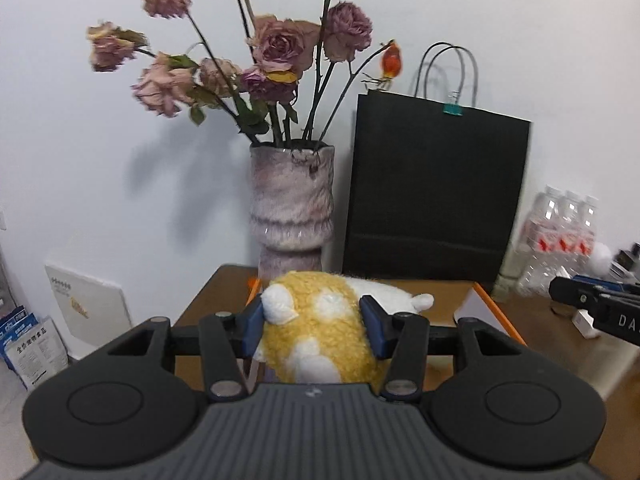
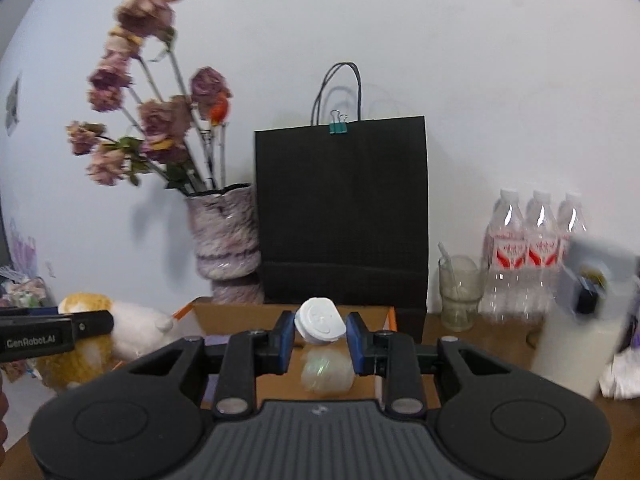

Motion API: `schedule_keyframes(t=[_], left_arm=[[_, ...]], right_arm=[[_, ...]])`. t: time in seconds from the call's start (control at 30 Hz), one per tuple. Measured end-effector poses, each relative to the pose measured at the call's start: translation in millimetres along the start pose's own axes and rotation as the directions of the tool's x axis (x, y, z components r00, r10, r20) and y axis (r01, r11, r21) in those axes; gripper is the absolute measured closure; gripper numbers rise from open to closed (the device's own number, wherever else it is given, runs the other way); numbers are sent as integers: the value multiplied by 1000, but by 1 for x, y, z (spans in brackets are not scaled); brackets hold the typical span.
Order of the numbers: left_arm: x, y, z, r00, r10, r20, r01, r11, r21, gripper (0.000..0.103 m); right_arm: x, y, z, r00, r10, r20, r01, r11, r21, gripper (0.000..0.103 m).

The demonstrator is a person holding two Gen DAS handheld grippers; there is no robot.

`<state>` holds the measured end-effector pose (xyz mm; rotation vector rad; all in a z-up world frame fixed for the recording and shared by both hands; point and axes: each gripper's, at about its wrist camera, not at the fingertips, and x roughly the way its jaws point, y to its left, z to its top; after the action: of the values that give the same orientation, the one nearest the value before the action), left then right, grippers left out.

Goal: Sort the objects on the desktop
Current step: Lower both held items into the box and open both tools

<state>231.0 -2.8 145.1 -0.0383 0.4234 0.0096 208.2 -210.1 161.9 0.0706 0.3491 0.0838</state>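
The plush (image 1: 320,320), yellow and white and woolly, sits clamped in the left gripper (image 1: 316,320), whose blue pads dent its sides just behind a white ear; it is carried above the open box (image 1: 496,312) on the bench (image 1: 560,344). It looks light and very soft, so I judge it will squash rather than slip, and a hold across the thick middle of the body, as here, seems safer than one on an ear or a paw, which would let it swing. The right gripper (image 2: 320,330) is clenched on a small bottle (image 2: 326,372), its pads pressing at the neck just under the white cap (image 2: 320,320), with the pale, clear body hanging below, also over the box. That one is likely stiff and smooth, perhaps slippery, and light if it is empty; I cannot tell what is in it. Taken this high it may pivot, so a gentle set-down would suit it. In the right view the plush shows off to the left, well apart from the bottle. Behind the box stand a mottled vase (image 1: 292,208) of dried roses (image 1: 280,44) and a black bag (image 2: 340,208) against the wall. Farther right on the bench are a glass (image 2: 458,292) and a pack of water bottles (image 2: 528,248), all blurred.
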Motion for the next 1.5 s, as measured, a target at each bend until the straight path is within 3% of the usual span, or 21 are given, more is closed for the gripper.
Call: schedule_keyframes(t=[0.1,0.2,0.3,0.4,0.5,0.53,0.63,0.77,0.8,0.87,0.97,1.07,1.17,1.27,1.33,1.4,1.5], left_arm=[[38,0,23,998,-15,-56,14,1000,-8,52],[85,-4,39,987,-27,-160,29,1000,9,52],[133,-5,42,955,3,-296,8,999,35,52],[174,-4,38,908,13,-419,14,998,62,52],[205,-3,28,869,59,-491,-16,996,91,52],[211,-3,24,864,67,-499,-22,995,94,51],[220,2,17,861,72,-504,-43,997,70,49],[230,-2,13,838,82,-539,-50,996,73,43],[230,-2,13,833,86,-546,-61,996,64,41],[228,-1,16,826,72,-559,-53,997,50,27],[218,1,20,826,31,-563,-18,999,29,14],[203,3,15,814,26,-581,-16,1000,23,11],[189,4,-5,781,-1,-624,-8,1000,-12,11],[181,3,-31,741,18,-671,-36,999,-13,15],[170,-8,-44,755,90,-650,-47,995,83,15],[159,-16,-54,744,124,-657,-62,991,117,14],[145,-18,-55,733,125,-669,-95,992,81,14]], right_arm=[[38,-8,25,998,7,-67,-5,1000,18,77],[84,-14,48,984,-19,-178,21,1000,13,77],[139,-26,61,941,2,-338,18,998,58,77],[191,-34,59,876,-23,-482,61,996,63,77],[234,-33,47,803,-88,-590,115,993,10,76],[244,-31,43,787,-100,-609,121,993,-7,76],[261,-28,27,773,-126,-622,124,991,-47,76],[271,-29,4,743,-129,-656,129,990,-49,75],[271,-27,2,750,-152,-644,135,988,-75,75],[267,-25,6,751,-157,-642,142,987,-75,50],[250,-26,21,781,-103,-616,124,992,-7,40],[230,-20,40,806,-97,-584,122,992,4,29],[206,-11,44,819,-66,-570,90,996,14,24],[181,-8,38,811,-53,-582,77,997,17,22],[169,-3,28,801,-47,-597,69,998,15,22],[155,4,20,789,-28,-614,41,999,8,22],[141,3,8,780,-14,-626,22,1000,5,22]])
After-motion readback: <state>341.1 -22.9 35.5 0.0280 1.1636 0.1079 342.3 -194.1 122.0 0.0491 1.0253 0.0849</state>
